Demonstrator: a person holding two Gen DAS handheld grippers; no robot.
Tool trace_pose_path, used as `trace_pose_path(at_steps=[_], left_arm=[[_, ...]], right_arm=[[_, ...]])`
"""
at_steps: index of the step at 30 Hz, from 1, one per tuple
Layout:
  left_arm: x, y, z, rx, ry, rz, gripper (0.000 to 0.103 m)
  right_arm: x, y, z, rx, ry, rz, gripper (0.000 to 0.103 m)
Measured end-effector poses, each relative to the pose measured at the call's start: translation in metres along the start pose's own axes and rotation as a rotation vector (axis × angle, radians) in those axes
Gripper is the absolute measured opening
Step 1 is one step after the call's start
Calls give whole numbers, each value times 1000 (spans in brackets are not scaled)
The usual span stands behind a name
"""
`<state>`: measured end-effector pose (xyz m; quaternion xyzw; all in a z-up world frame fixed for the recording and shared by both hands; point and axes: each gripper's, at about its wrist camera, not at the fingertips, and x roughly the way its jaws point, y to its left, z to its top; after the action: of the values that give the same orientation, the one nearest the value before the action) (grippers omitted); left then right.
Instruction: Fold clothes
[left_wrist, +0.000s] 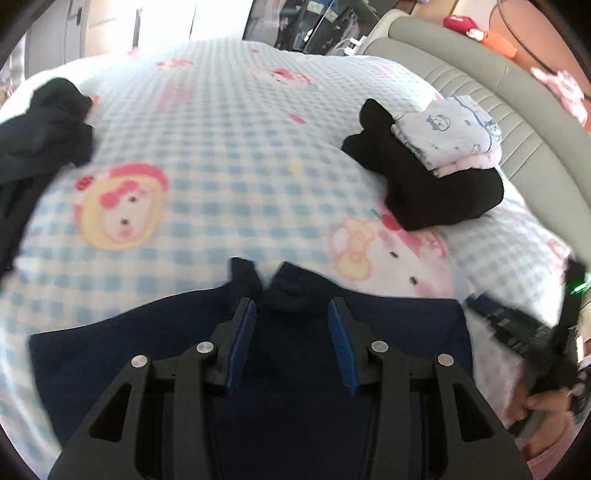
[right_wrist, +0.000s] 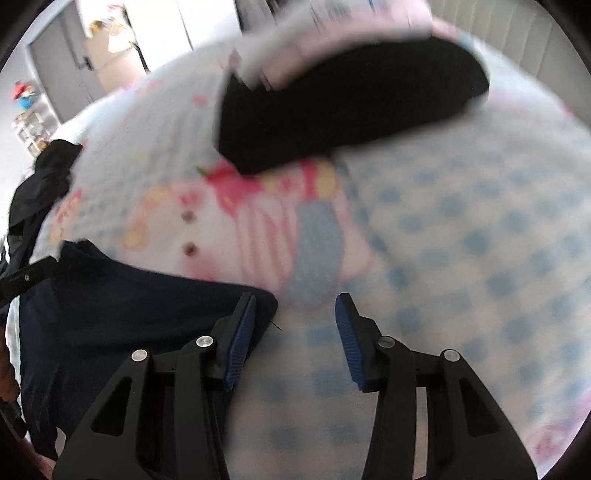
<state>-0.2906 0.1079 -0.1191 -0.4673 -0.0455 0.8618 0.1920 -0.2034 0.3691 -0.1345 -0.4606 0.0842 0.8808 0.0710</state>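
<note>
At the near edge of the bed, a navy garment (left_wrist: 155, 332) lies spread over the blue-checked cartoon-print blanket (left_wrist: 207, 140), its far hem bunched into a small dark peak just ahead of the left gripper (left_wrist: 291, 308). That gripper hangs over the middle of the cloth with its jaws standing apart, the blue pads (left_wrist: 245, 332) clear of the fabric as far as the view shows; nothing is pinched between them. The right gripper (right_wrist: 295, 306) sits at the garment's right corner (right_wrist: 266, 299), jaws likewise apart, the left pad over the navy edge and the other over bare blanket (a straddle that, by my reading, lines it up to nip that corner). Neither tool holds anything, so the fold looks about to be started or just laid down; I cannot tell which.

Farther out on the right, a folded black garment (left_wrist: 436, 184) carries a small stack of folded pale printed clothes (left_wrist: 450, 136), probably the finished pile kept out of the working space. On the far left, a crumpled black heap (left_wrist: 40, 129) waits unfolded. A grey padded headboard (left_wrist: 491, 74) curves behind the pile.
</note>
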Motion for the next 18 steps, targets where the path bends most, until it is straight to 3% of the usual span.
trace_pose_path(at_steps=[2, 5, 10, 14, 18], left_arm=[[10, -1, 0, 32, 23, -7, 43], [17, -6, -1, 91, 47, 19, 43], [44, -8, 12, 130, 84, 52, 39], [75, -3, 20, 114, 161, 79, 39], [61, -11, 20, 129, 122, 104, 39]], right_arm=[[-15, 14, 5, -37, -52, 26, 48], [-10, 39, 11, -71, 11, 137, 48], [19, 38, -4, -53, 105, 38, 48], [25, 20, -18, -36, 127, 32, 48], [19, 23, -22, -60, 107, 21, 48]])
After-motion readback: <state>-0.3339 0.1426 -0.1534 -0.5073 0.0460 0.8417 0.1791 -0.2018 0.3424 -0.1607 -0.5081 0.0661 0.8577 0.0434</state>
